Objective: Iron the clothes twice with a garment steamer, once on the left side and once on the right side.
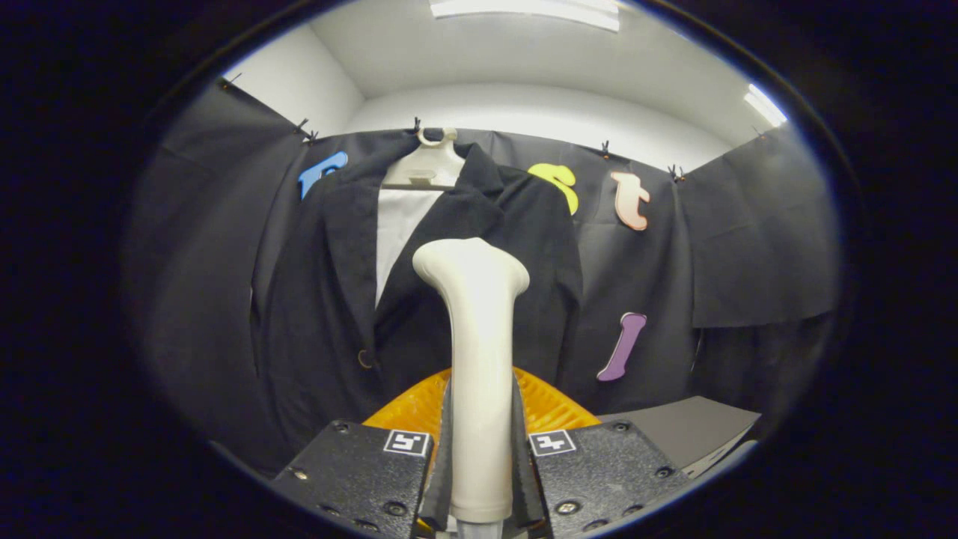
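A: Gripper view first, and we go left to right. Furthest left hangs the booth's dark cloth. Then comes the jacket (329,299), dark, on a pale hanger (428,166) hooked at the top of the cloth, with a white shirt (397,224) showing between the lapels and a button (364,358) low on the left front.

B: And the steamer?

A: The steamer (477,359) stands upright in the middle, its flared head level with the jacket's chest. Our tool (479,457) is pinching its handle: both fingers press on it, one on each side. Behind the handle sits an orange ribbed thing (419,408), which we cannot name for certain. Further right a grey counter (688,427) edge juts out.

B: Is the head on the cloth yet?

A: We cannot tell. It overlaps the right front panel in the picture, yet whether it touches or hangs just short of it is hidden from this angle.

B: So which step are we at?

A: We judge that the steamer is in hand and raised to the jacket, about to make or making a pass. Which side it counts for we would not swear to; the head sits nearer the right lapel as we look.

B: What does the next move ask of us?

A: A firm hold, the head kept flat against the fabric, and a slow straight run down one front panel. After that we would shift across the lapels and repeat on the other panel, minding the button and the shirt.
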Demonstrator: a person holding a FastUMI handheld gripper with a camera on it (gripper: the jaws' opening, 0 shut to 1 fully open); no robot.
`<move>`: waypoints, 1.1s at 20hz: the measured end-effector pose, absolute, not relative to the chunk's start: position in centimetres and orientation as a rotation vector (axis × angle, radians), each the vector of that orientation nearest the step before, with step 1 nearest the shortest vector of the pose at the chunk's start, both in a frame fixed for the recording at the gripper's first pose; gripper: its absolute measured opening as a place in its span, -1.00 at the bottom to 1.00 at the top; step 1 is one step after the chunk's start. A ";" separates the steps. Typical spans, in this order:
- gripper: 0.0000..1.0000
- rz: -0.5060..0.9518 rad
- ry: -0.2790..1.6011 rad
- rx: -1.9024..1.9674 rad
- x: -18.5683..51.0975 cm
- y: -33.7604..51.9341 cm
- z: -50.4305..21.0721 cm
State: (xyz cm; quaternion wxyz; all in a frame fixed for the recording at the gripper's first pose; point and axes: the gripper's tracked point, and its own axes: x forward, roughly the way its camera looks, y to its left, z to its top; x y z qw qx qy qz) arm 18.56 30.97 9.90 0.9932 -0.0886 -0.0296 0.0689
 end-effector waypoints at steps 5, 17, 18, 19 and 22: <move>-0.30 0.112 0.044 -0.196 17.3 29.9 4.0; -0.30 0.091 0.143 -0.231 15.2 27.9 -3.0; -0.29 0.092 0.151 -0.236 15.1 27.6 -3.6; -0.30 0.092 0.159 -0.243 15.0 27.5 -4.1; -0.30 0.095 0.174 -0.253 14.4 27.2 -5.3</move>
